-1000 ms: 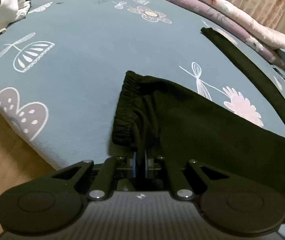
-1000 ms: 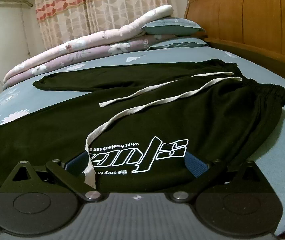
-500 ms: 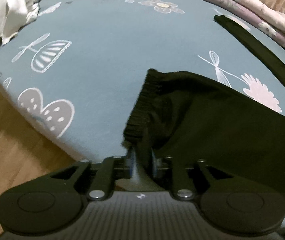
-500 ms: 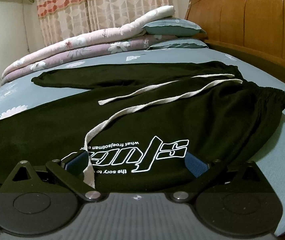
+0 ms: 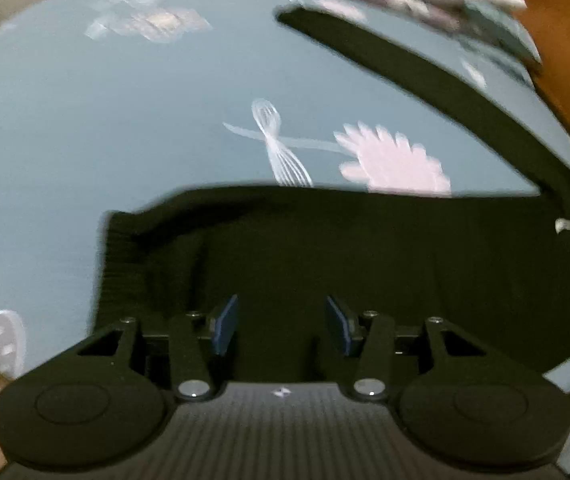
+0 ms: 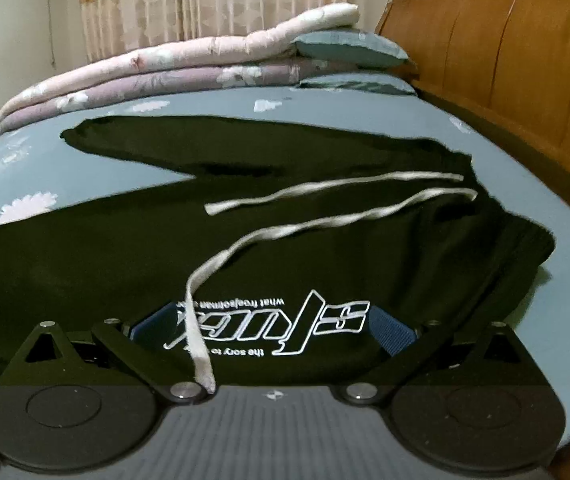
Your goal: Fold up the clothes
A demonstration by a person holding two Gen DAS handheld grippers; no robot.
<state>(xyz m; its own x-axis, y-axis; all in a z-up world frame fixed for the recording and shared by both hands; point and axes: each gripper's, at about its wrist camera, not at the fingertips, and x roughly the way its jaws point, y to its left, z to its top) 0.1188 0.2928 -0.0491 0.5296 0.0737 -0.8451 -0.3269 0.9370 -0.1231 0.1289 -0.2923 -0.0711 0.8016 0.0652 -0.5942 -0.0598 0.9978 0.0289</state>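
The left gripper [image 5: 281,326] was pinching the cuff of the black trousers [image 5: 365,264] before; now its jaws are spread and the cuff lies flat on the bed [image 5: 105,120]; only the right view shows the right gripper [image 6: 273,330], spread wide over the trousers' white print [image 6: 285,330], with the drawstring [image 6: 325,220] beyond it.

The left gripper [image 5: 281,326] sits low with its blue pads parted. The right gripper [image 6: 271,326] is spread wide, level, nothing clamped
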